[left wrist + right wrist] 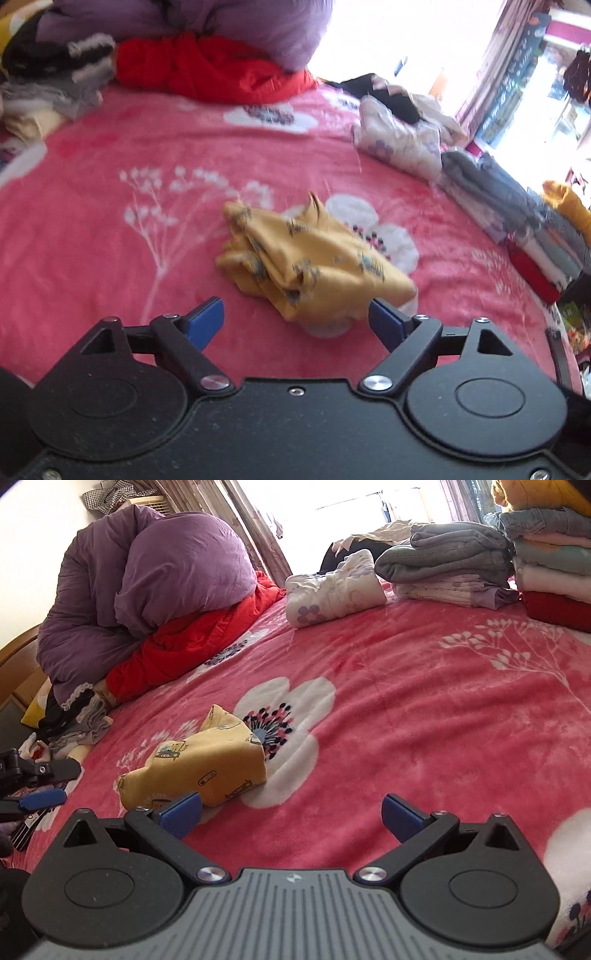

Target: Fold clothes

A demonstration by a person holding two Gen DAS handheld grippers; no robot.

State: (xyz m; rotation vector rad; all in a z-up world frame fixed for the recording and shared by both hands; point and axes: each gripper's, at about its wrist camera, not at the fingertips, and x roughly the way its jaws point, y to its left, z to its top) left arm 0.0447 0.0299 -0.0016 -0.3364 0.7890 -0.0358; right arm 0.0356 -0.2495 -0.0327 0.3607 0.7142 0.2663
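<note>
Yellow printed garment point(306, 258) lies crumpled on pink blanket point(110, 258)

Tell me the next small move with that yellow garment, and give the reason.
Probably bring the left gripper forward and close it on the near edge of the yellow garment. The garment lies crumpled and loose on the pink blanket, touched by neither gripper; both the left and the right gripper are open and empty, and the left one faces the bundle most squarely.

Purple duvet point(155, 572) rests on pink floral blanket point(406, 701).
</note>
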